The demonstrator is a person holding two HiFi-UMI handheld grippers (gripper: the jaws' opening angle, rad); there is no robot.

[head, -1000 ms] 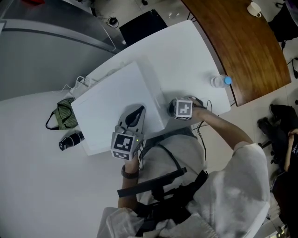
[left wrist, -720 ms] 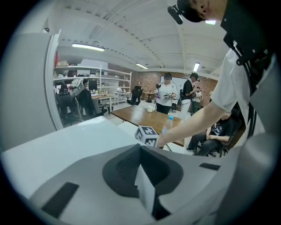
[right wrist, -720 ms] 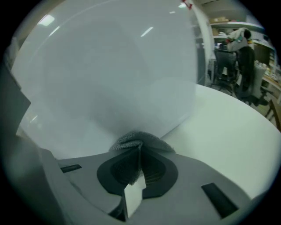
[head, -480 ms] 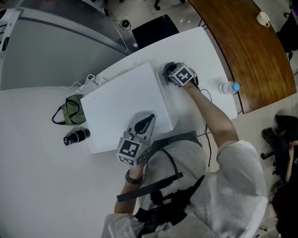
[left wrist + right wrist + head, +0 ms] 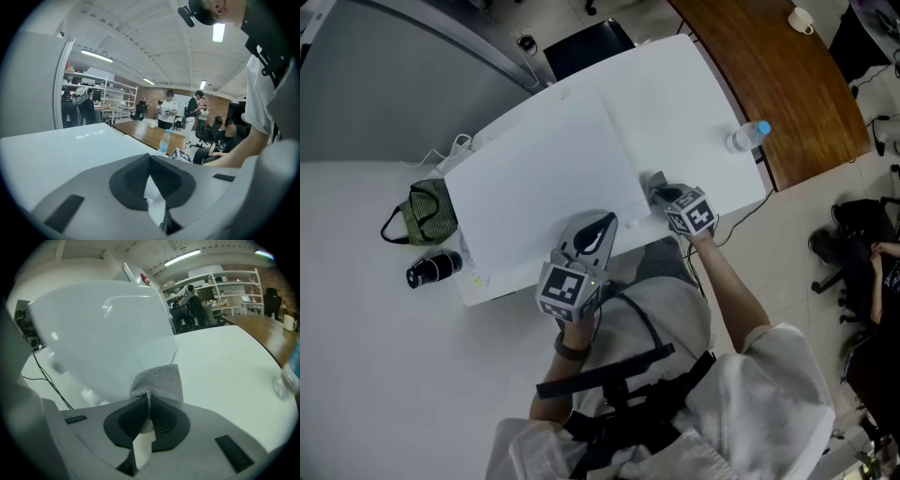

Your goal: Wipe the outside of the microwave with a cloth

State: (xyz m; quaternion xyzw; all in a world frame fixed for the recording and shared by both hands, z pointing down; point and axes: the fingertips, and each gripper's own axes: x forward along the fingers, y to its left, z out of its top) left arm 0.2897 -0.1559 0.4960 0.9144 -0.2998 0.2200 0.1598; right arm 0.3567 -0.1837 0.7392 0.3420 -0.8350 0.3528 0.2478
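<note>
The head view looks steeply down from above the person onto the top of the white microwave [image 5: 544, 178] and the white table [image 5: 694, 94] under it. The left gripper view sits low over that top, just behind its own fingers [image 5: 126, 183], and faces across to the water bottle [image 5: 163, 140] and the room beyond. The right gripper view faces the microwave's side from close by, low over the table. All three views catch the bottle.

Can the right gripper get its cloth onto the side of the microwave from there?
Probably yes. The right gripper is shut on the cloth and sits right beside the microwave. Nothing shows between the cloth and that side wall.
</note>
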